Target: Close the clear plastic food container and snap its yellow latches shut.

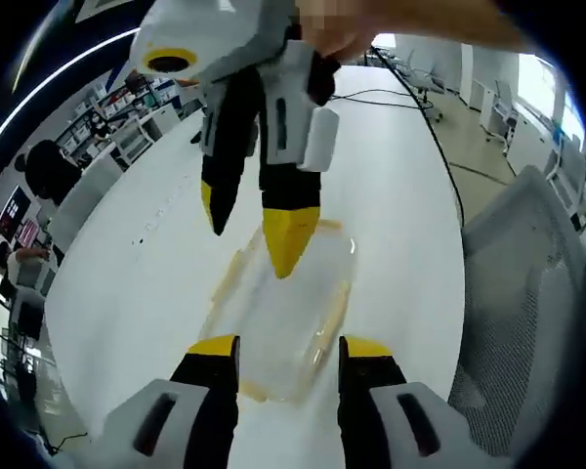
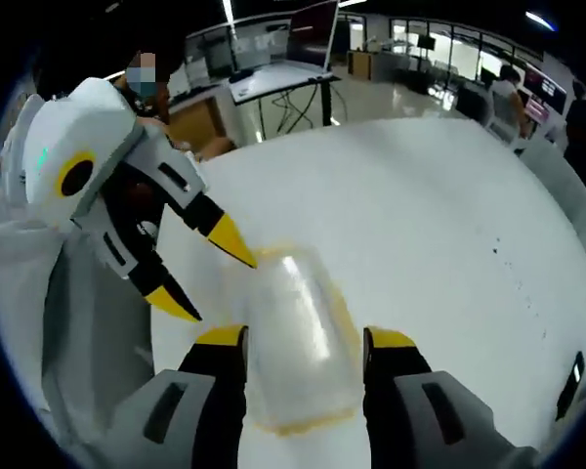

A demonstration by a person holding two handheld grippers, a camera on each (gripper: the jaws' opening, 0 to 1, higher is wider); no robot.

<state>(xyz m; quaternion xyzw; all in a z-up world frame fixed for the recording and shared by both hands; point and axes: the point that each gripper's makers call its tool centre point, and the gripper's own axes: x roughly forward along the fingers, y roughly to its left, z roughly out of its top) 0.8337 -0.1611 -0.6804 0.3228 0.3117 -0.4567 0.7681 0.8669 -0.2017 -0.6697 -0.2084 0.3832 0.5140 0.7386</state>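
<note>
A clear plastic food container (image 1: 278, 318) with pale yellow latches along its edges lies flat on the white table (image 1: 391, 195), lid on top. My left gripper (image 1: 290, 350) is open, its jaws straddling the container's near end. From above, my right gripper (image 1: 251, 230) reaches in open, one yellow fingertip (image 1: 289, 249) resting at the lid's far end. In the right gripper view the container (image 2: 295, 327) runs lengthwise between the open jaws of my right gripper (image 2: 306, 339). My left gripper (image 2: 207, 276) enters from the left, open, its upper tip at the container's far corner.
A grey mesh chair (image 1: 527, 293) stands at the table's right edge. Black cables (image 1: 391, 96) trail across the far end of the table. Shelves and seated people lie beyond the left side. A desk with monitors (image 2: 273, 49) stands behind the table.
</note>
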